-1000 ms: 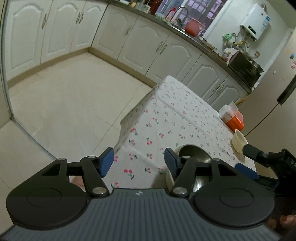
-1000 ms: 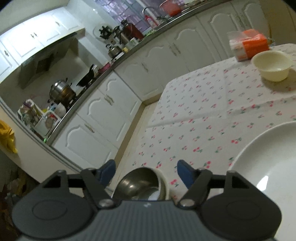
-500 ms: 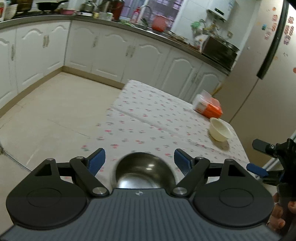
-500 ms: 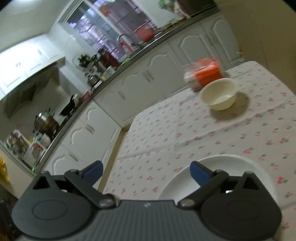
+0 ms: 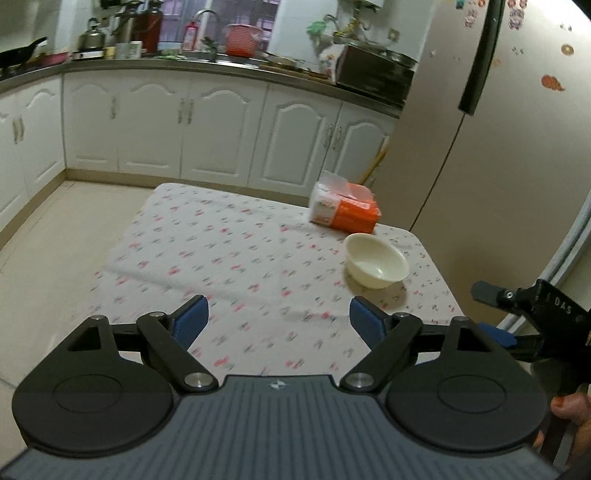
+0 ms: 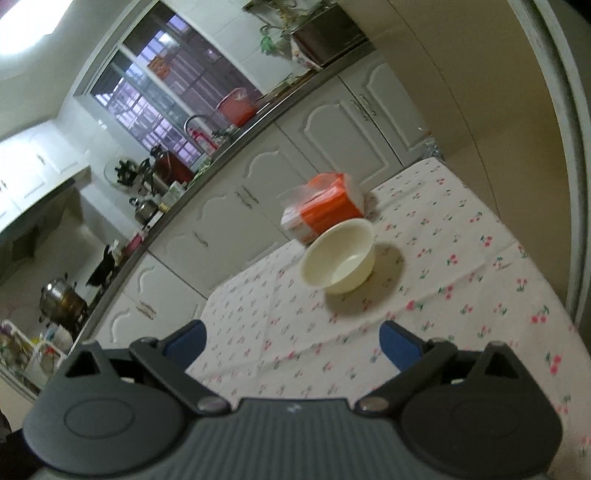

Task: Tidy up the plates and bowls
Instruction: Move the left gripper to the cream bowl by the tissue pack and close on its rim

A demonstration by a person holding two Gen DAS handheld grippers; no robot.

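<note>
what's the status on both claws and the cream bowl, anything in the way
Left claw opening, nothing between its jaws; right claw open, empty. Cream bowl upright on the tablecloth, untouched. Orange tissue pack just behind it; approach clear.

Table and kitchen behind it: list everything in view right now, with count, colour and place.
cream bowl: one, cream, right part of table, upright, empty
tissue pack: one, orange and white, behind the bowl
tablecloth: one, white with red cherry print, covering the table
cabinets: a row, white, under the counter
basin: one, red, by the sink
kettle: one, metal, counter left
refrigerator: one, beige, right of the table
left gripper: black with blue pads, open, nothing between them
right gripper: same, open, empty
</note>
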